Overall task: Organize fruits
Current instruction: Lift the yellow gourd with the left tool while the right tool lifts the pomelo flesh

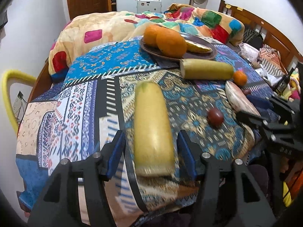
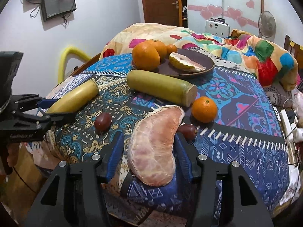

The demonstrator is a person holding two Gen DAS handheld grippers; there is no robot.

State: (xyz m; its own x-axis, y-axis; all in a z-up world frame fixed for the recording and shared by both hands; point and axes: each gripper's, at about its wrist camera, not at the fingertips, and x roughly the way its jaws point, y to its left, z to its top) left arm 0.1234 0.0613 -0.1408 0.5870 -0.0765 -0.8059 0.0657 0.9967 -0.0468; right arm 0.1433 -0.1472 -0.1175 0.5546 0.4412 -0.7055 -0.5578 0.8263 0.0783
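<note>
A yellow-green stalk piece (image 1: pixel 153 128) lies on the patterned cloth between the fingers of my left gripper (image 1: pixel 151 149), with a gap on each side; it looks blurred. A peeled pink pomelo segment (image 2: pixel 155 147) lies between the fingers of my right gripper (image 2: pixel 147 151). A gap shows at the left pad, and the right pad is close to the segment. A brown plate (image 2: pixel 195 62) at the back holds oranges (image 2: pixel 145 55) and a pomelo wedge (image 2: pixel 185 62). In front of it lie a second stalk piece (image 2: pixel 161 87), a small orange (image 2: pixel 204 109) and two dark red fruits (image 2: pixel 102 122).
A colourful blanket (image 2: pixel 246 43) is heaped behind the plate. The wooden bed frame (image 1: pixel 265 28) runs along the right with clutter and a dark bottle (image 1: pixel 283 87). A power strip (image 2: pixel 289 121) sits at the cloth's right edge, and a yellow hoop (image 1: pixel 7 94) stands at the left.
</note>
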